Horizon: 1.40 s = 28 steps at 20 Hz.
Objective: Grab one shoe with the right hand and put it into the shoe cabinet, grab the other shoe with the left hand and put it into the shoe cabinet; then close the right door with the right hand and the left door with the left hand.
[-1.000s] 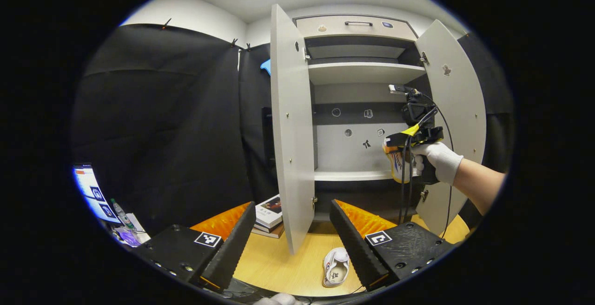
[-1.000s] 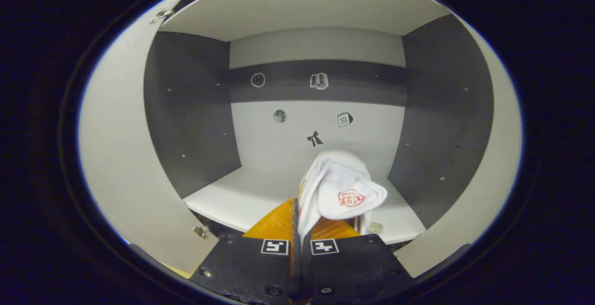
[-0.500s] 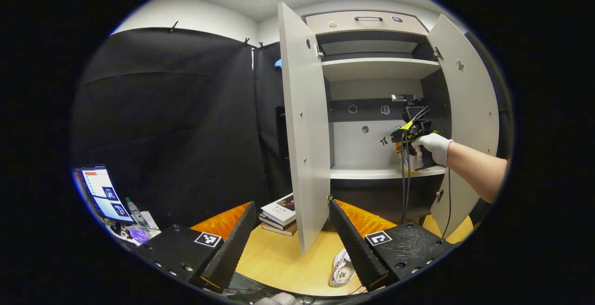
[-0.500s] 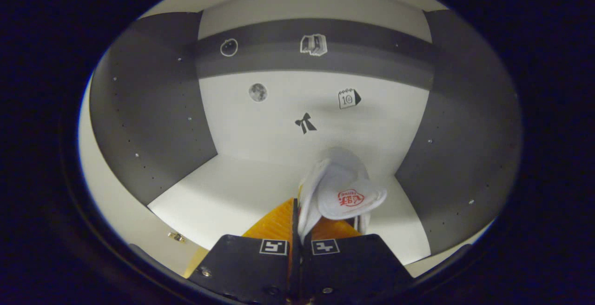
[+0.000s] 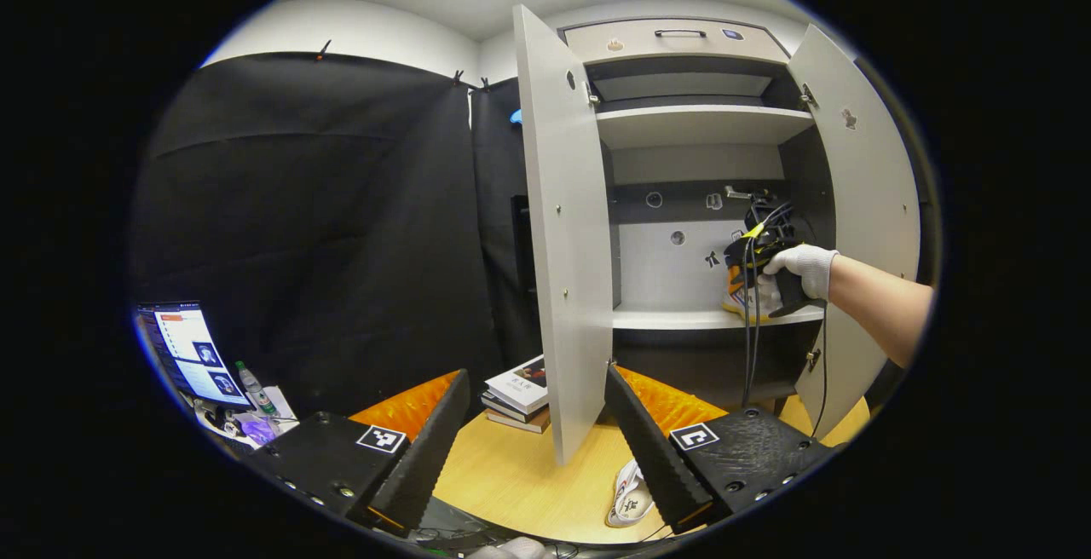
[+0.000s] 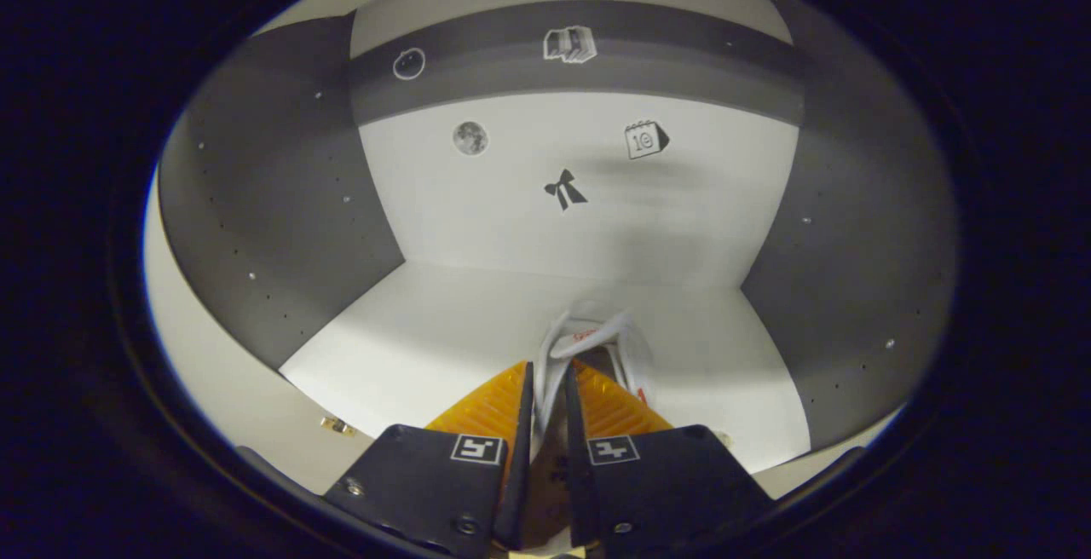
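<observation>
My right gripper (image 6: 545,376) is extended forward, its jaws parted only narrowly. My left gripper (image 5: 533,414) hangs low, jaws spread wide.

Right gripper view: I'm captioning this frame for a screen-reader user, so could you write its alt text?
The right gripper, its fingers slightly parted around a white shoe, sets it on the pale shelf inside the shoe cabinet. Small stickers dot the back panel above.
</observation>
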### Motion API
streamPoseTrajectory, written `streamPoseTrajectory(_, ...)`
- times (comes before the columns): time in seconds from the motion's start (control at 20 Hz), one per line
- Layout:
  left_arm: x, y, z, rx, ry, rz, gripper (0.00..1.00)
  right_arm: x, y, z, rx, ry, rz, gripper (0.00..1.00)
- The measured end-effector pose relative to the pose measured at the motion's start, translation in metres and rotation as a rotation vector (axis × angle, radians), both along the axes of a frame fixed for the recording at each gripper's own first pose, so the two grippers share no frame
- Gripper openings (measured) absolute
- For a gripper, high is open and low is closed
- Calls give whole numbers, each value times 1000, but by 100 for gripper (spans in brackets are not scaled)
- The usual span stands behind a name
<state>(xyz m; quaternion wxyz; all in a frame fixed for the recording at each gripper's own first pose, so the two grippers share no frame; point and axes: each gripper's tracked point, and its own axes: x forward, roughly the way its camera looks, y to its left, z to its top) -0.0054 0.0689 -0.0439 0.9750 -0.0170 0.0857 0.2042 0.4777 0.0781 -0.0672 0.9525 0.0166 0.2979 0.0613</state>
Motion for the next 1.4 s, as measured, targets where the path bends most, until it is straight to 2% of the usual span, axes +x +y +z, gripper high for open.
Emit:
streamPoseTrajectory(0.05, 0, 0, 0, -1, 1, -2, 96, -5, -1, 3, 6, -23, -6, 29)
streamPoseTrajectory(0.1, 0, 0, 0, 0, 2, -5, 96, -11, -2, 9, 7, -53, -12, 43)
streamPoseTrajectory(0.2, -2, 1, 0, 8, 2, -13, 96, -27, -11, 26, -17, -144, -48, 49)
streamPoseTrajectory(0.25, -3, 2, 0, 11, 2, -18, 96, -36, -17, 38, -42, -210, -65, 48)
streamPoseTrajectory(0.35, -8, 2, -2, 8, -1, -36, 96, -60, -18, 69, -49, -357, -72, 58)
streamPoseTrajectory(0.45, -7, 2, -1, 7, -8, -62, 97, -92, -19, 90, -49, -446, -69, 100)
streamPoseTrajectory(0.65, -5, -1, 0, 23, -22, -130, 96, -159, -19, 118, 22, -546, -67, 100)
streamPoseTrajectory(0.85, -2, -12, -6, 17, -36, -223, 96, -241, -32, 133, 34, -649, -93, 100)
streamPoseTrajectory(1.0, -1, -22, -13, 20, -44, -296, 96, -302, -50, 129, 6, -682, -122, 100)
streamPoseTrajectory(1.2, -1, -36, -35, 27, -34, -379, 96, -373, -68, 107, 4, -670, -167, 100)
streamPoseTrajectory(1.3, 2, -47, -55, 17, -23, -417, 96, -398, -78, 93, -2, -651, -190, 100)
streamPoseTrajectory(1.35, 3, -52, -70, 12, -4, -435, 100, -407, -84, 88, -9, -647, -206, 100)
streamPoseTrajectory(1.4, 5, -56, -85, 14, 14, -448, 96, -416, -90, 83, -22, -645, -225, 100)
